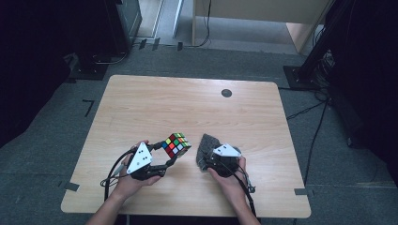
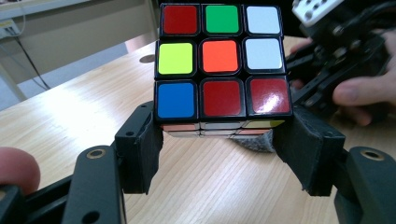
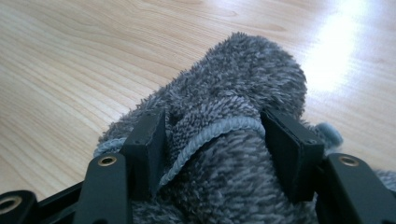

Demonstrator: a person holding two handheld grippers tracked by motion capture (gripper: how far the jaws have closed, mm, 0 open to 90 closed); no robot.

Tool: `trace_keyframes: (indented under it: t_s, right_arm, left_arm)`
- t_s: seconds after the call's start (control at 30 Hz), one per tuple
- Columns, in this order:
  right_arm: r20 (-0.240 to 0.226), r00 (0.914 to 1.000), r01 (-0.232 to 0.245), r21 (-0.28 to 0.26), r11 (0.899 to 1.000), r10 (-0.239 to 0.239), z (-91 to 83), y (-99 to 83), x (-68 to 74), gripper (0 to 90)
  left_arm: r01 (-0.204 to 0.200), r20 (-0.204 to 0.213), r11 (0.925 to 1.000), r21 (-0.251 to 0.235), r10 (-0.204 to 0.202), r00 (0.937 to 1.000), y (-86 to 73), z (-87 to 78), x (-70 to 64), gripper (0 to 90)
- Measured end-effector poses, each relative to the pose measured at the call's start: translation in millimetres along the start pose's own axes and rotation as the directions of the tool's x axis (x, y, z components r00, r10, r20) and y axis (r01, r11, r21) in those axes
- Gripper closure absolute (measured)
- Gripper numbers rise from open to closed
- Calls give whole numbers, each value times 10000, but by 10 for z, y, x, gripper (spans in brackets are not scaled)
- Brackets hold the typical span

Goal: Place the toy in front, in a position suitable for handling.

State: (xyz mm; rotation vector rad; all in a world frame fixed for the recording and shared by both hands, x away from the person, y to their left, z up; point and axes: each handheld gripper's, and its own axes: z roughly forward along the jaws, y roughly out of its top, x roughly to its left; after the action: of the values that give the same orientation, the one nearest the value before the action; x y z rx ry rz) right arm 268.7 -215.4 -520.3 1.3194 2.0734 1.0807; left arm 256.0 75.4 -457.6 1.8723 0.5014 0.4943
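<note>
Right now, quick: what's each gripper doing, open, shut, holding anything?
Left gripper: shut on the puzzle cube, pads on its two sides.
Right gripper: shut on a bunched fold of the grey cloth.

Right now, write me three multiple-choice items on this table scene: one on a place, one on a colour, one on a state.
1. Where is the scrambled multicoloured puzzle cube?
A. Between the left gripper's black jaws
B. By the table's far edge
C. On the floor

2. What colour is the centre sticker of the cube face that the left gripper view shows?
A. Blue
B. Orange
C. White

3. What is the right gripper doing?
A. Hanging open over bare wood
B. Clamping a pen
C. Pinching the fluffy grey cloth

Answers: 1 A, both jaw pads press the cube's sides. 2 B, orange sits mid-face, between yellow and white. 3 C, a hemmed fold of cloth bunches between its jaws.
</note>
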Motion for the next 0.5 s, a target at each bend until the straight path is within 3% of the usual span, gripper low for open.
trace_keyframes:
  t_s: [0.1, 0.23, 0.4, 0.5]
  right_arm:
    - [-227, 9996, -133, 168, 9998, 137, 1, -3, -36, 428]
    - [-80, 9994, 324, 276, 9991, -322, -1, -10, -19, 448]
    - [73, 9991, 424, 458, 9981, -428, -45, -7, -27, 648]
    - [-58, 10000, 22, 489, 9988, -19, -111, 9, -83, 719]
  left_arm:
    - [42, 146, 10000, -77, -40, 9999, 15, -13, -10, 346]
    - [183, 244, 9998, -75, -181, 9995, 19, -2, -20, 346]
    - [529, 127, 9984, -192, -526, 9985, 20, -19, 22, 345]
    - [259, 4, 9997, -7, -259, 9997, 12, -13, 13, 346]
